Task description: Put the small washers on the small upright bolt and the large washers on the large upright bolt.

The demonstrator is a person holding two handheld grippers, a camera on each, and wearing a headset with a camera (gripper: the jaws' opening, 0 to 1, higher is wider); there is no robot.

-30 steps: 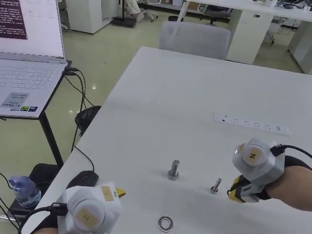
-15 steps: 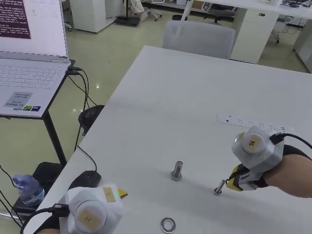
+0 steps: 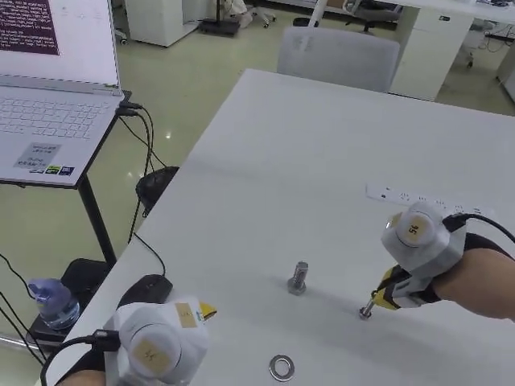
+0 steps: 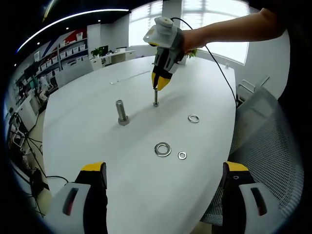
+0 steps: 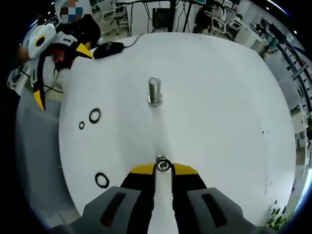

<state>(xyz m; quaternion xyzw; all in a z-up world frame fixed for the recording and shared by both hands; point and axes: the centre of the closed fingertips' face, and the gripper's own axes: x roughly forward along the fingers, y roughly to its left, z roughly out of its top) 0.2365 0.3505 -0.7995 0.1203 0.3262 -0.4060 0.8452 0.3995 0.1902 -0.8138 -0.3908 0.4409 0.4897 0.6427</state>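
Left gripper (image 4: 163, 169) gaping above rounded near edge of smooth white table (image 4: 73, 122), right gripper (image 5: 164, 171) pinching small washer (image 5: 163, 166), flat metal ring, atop slim small bolt (image 4: 156, 99)

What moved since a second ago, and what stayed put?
The right gripper moved in to the small bolt. Its tips now sit at the bolt's top, jaws nearly closed, seemingly pinching a small washer. The left gripper, open near the table edge, the large bolt and the loose washers stayed put.
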